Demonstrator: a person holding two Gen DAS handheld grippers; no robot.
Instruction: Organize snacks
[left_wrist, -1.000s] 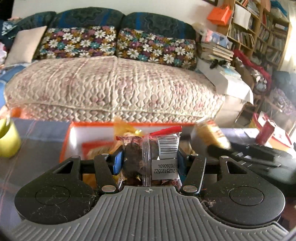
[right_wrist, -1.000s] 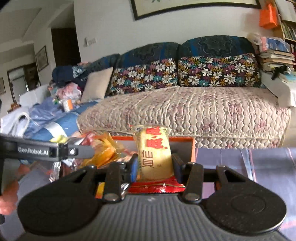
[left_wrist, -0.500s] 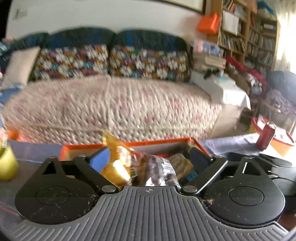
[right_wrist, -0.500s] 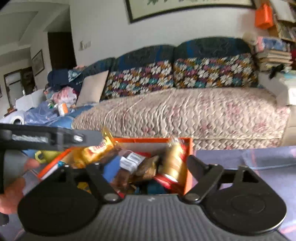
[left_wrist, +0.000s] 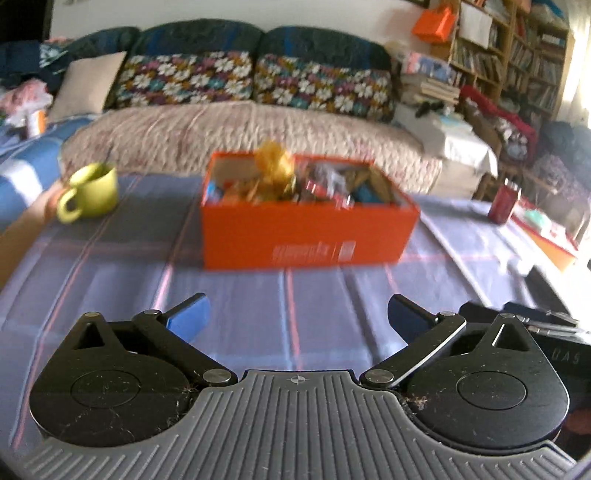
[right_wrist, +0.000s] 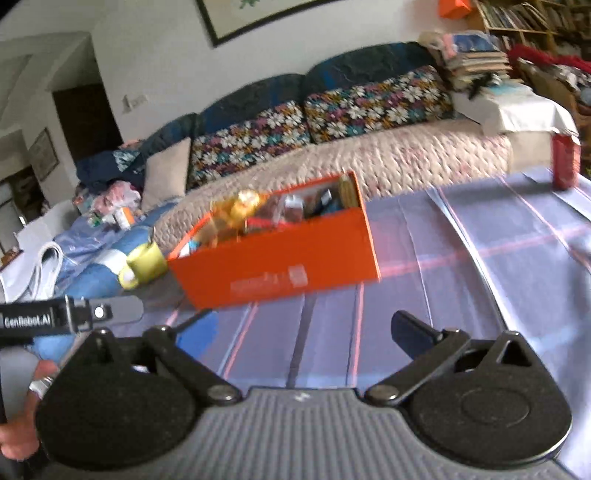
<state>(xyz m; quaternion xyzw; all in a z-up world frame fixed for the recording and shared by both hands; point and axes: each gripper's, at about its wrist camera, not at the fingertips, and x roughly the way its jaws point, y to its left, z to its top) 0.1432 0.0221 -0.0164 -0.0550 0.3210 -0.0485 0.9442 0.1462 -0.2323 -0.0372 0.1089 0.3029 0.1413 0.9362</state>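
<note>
Both of my claws are spread wide and carry nothing: the left claw (left_wrist: 297, 314) and the right claw (right_wrist: 306, 332) each show bare cloth between their blue-padded fingers. Ahead of both, well apart from the fingertips, stands the bright orange rectangular cardboard box (left_wrist: 306, 236), and the loose wrapped snacks (left_wrist: 295, 181) sit heaped inside it, a crinkled yellow packet poking above the rim. From the right claw the box (right_wrist: 280, 266) lies ahead and a little to the left, its snacks (right_wrist: 280, 210) just as crowded. The lilac tabletop cloth with thin pink stripes (left_wrist: 288, 306) shows no stray packet near either claw. Forward and left of the left claw is a lime-green ceramic mug (left_wrist: 92, 192); forward and far right, a red drink can (left_wrist: 502, 203). I judge the placing step done, with both claws clear of the box. Next I would scan the tabletop for any snack left outside; if none, the pile may want levelling, which calls for a slow reach over the rim without nudging the light box.
</note>
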